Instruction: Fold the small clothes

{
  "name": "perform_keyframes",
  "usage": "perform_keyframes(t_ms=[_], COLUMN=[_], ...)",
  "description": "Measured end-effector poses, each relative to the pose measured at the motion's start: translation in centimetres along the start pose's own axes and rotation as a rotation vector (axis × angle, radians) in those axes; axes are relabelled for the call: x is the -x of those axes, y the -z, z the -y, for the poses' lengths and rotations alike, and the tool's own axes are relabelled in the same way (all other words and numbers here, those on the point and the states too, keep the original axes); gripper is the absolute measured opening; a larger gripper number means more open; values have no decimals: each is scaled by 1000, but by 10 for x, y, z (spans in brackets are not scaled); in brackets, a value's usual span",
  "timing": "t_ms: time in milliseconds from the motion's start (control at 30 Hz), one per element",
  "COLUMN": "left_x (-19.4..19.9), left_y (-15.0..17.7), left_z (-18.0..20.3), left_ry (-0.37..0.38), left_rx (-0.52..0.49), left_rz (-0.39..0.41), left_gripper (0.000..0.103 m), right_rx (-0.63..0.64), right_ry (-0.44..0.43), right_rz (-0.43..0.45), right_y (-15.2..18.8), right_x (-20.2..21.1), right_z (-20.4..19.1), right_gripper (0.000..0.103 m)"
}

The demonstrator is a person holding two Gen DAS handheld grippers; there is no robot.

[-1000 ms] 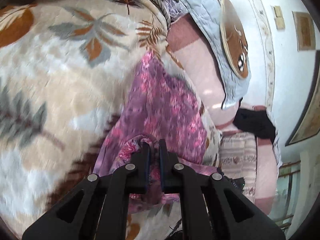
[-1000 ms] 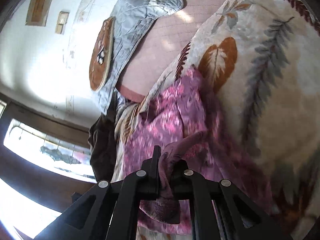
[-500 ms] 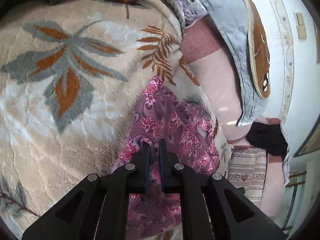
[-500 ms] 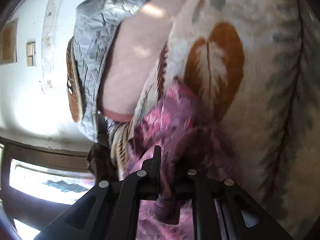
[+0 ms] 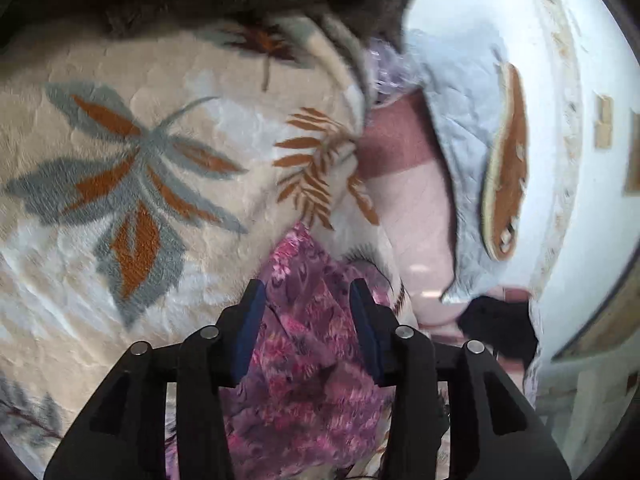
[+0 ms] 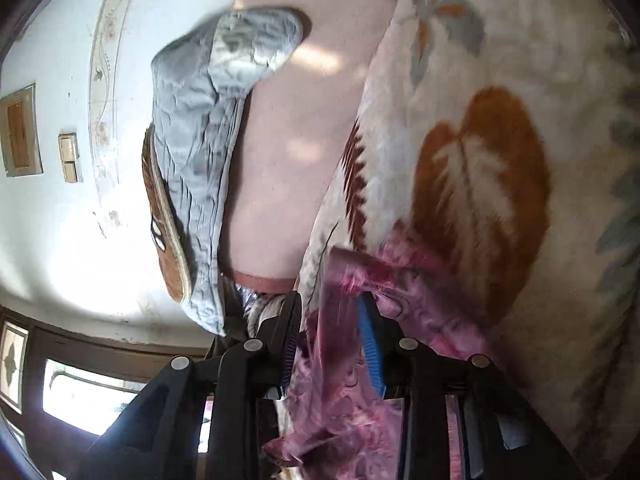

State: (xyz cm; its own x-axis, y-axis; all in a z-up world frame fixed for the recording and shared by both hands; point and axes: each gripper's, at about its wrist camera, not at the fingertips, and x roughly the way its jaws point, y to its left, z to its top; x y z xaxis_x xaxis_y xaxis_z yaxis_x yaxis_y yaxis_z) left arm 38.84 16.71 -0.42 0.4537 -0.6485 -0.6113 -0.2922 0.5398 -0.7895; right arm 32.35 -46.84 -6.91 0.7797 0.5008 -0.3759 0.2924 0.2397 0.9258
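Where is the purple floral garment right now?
The purple floral garment lies on the leaf-print blanket, low-centre in both wrist views, between each open hand-held gripper's fingers.

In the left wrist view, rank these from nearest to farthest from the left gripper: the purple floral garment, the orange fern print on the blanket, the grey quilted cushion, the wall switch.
1. purple floral garment: between the open left gripper fingers.
2. orange fern print: just ahead on the blanket.
3. grey quilted cushion: beyond, to the right.
4. wall switch: on the far right wall.

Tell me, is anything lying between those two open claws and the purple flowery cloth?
Nothing visible is. The purple floral garment lies on the leaf-patterned blanket, directly between the open fingers of the left gripper and the right gripper.
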Motion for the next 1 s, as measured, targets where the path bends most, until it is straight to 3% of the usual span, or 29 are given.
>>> perform_keyframes(t_ms=[100, 267, 467, 567, 767, 900, 967, 1000], left_x=[-2, -22, -58, -75, -92, -101, -99, -96], left_y=[23, 67, 76, 59, 29, 18, 15, 14], left_z=[16, 26, 38, 43, 42, 39, 38, 38], left_ry=[-51, -146, -347, -372, -359, -368, -371, -362], left_rx=[-207, -508, -698, -659, -534, -470, -433, -411], left_rz=[-64, -161, -146, -122, -87, -100, -80, -65], left_gripper=[47, 49, 49, 49, 51, 53, 53, 53], right_rx=[85, 246, 350, 383, 438, 496, 530, 556], right_ry=[5, 168, 300, 325, 425, 419, 438, 456], right_rz=[0, -5, 8, 0, -22, -5, -3, 0], right_y=[5, 12, 3, -1, -3, 2, 6, 8], right_x=[13, 27, 15, 1, -35, -43, -46, -48], right_z=[-2, 0, -5, -8, -10, -16, -19, -22], right_gripper=[37, 37, 44, 50, 51, 50, 45, 36])
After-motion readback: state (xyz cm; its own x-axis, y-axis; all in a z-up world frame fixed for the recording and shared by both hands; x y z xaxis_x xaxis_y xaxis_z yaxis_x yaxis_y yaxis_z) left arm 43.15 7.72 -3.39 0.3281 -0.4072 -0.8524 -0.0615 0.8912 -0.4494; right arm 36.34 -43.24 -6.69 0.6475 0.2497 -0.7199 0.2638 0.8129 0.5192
